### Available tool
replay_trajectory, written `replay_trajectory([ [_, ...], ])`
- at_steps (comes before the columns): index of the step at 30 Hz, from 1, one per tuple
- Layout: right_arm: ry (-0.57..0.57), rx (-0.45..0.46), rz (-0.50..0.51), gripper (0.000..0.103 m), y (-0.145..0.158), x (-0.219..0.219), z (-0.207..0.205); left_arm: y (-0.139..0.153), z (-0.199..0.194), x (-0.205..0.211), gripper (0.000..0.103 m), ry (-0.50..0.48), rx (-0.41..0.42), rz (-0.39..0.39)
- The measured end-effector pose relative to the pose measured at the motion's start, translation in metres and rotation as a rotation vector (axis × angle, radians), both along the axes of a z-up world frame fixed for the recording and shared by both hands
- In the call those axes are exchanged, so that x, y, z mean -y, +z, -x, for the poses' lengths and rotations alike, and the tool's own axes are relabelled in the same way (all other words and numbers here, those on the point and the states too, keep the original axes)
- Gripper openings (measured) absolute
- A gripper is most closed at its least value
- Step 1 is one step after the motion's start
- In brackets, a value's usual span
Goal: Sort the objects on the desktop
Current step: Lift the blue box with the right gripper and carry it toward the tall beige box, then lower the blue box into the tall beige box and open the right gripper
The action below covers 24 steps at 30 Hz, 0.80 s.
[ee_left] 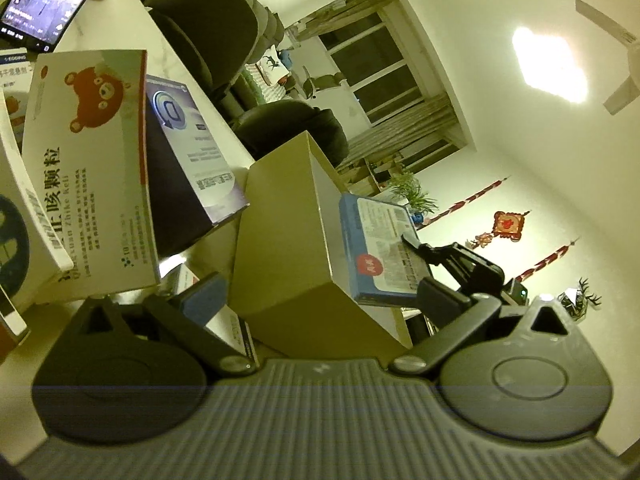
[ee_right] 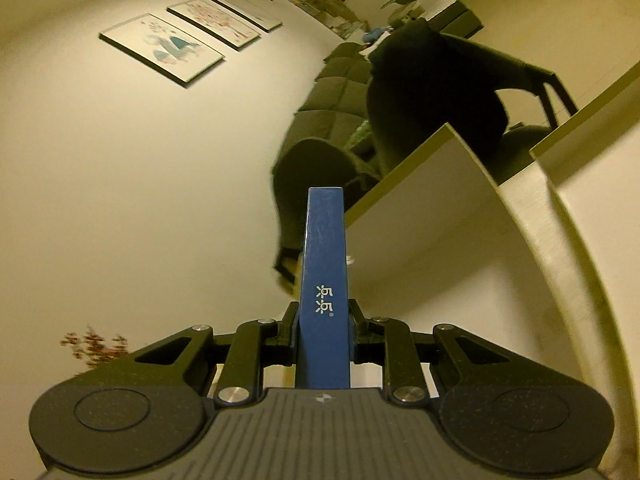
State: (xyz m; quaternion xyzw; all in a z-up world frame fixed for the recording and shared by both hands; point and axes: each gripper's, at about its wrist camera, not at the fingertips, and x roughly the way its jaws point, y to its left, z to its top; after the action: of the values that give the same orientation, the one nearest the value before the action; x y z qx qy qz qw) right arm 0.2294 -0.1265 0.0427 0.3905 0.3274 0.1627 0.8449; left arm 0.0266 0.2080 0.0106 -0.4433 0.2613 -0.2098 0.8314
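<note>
Clenched in the right claw [ee_right: 323, 320]: a slim, flat, dark-blue cardboard box [ee_right: 324, 264] with small white printing on its spine, seen edge-on, long axis running straight out along the fingers. Held off the table, just beside the tall tan cardboard carton [ee_left: 280, 240]. From the left wrist view, label side showing and close against the carton's pale side face. From the right wrist view, carton rim [ee_right: 460, 148] up and to the right of the box tip.

Left claw [ee_left: 320, 300] spread wide, one finger on either side of the carton's lower corner. Cannot tell whether either pad actually presses it.

Farther left on the pale table [ee_left: 120, 20]: a white medicine box with a red bear [ee_left: 88, 168] and a purple-and-white box [ee_left: 192, 152], both leaning upright.

Judged as carrying the blue box to the carton (or away from it; one moment fits both). If inward, a matter of swinging the tip right and over the rim, thin edge leading. Right claw plainly the nearer, the box already in its grip.
</note>
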Motion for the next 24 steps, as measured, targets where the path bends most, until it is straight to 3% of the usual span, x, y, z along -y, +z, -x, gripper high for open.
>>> replay_trajectory([
  [14, 0.040, -0.081, 0.190, 0.025, -0.019, -0.056, -0.040, -0.004, 0.001, -0.003, 0.103, 0.007, -0.019, -0.008],
  [24, 0.099, -0.059, 0.339, 0.025, -0.022, -0.105, -0.068, -0.004, 0.004, -0.006, 0.103, 0.028, -0.029, -0.026],
])
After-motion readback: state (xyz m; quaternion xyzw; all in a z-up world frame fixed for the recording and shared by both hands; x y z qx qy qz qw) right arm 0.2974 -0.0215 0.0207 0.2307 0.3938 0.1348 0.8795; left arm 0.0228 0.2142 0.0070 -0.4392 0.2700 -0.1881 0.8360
